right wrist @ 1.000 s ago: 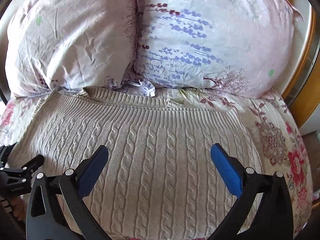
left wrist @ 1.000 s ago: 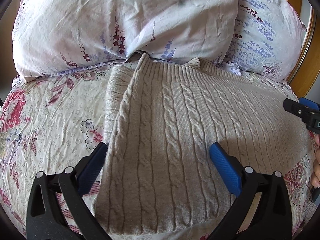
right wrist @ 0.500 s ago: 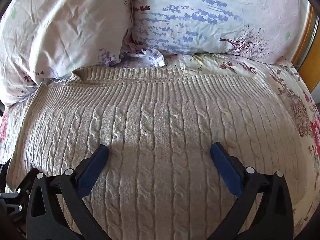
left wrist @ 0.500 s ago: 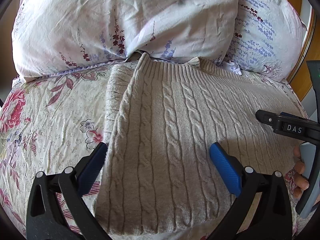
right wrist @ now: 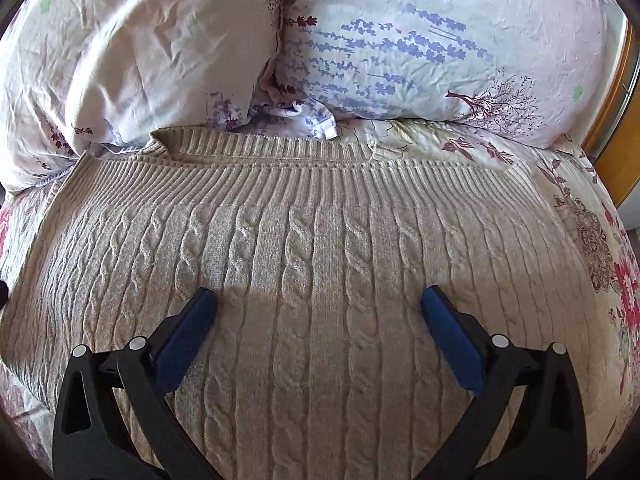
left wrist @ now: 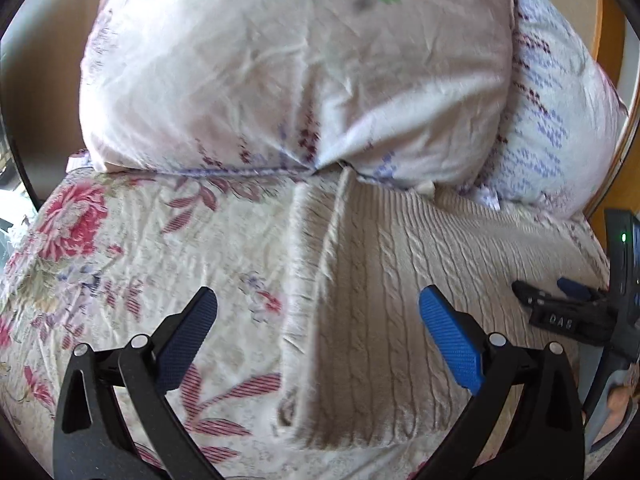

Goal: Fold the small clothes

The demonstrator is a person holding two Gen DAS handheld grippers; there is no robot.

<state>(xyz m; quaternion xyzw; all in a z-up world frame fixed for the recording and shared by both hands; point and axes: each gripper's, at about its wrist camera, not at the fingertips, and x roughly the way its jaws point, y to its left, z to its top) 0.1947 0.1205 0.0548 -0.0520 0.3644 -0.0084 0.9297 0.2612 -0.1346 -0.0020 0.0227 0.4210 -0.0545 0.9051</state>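
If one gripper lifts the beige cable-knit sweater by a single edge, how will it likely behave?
The beige cable-knit sweater will probably drape and sag rather than hold its shape: it follows the bed's curve. The thick cable knit suggests some weight, so the unheld side would likely drag. Its ribbed, textured surface should grip well; both tongs, left and right, stand open.

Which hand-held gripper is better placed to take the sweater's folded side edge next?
Left, probably: the left hand-held gripper is open and straddles the sweater edge; the right hand-held gripper hovers mid-panel.

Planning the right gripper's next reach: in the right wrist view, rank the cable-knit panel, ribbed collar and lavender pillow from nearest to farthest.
From the right gripper:
1. Cable-knit panel, directly beneath it.
2. Ribbed collar, ahead at the sweater's far edge.
3. Lavender pillow, beyond, right of centre.
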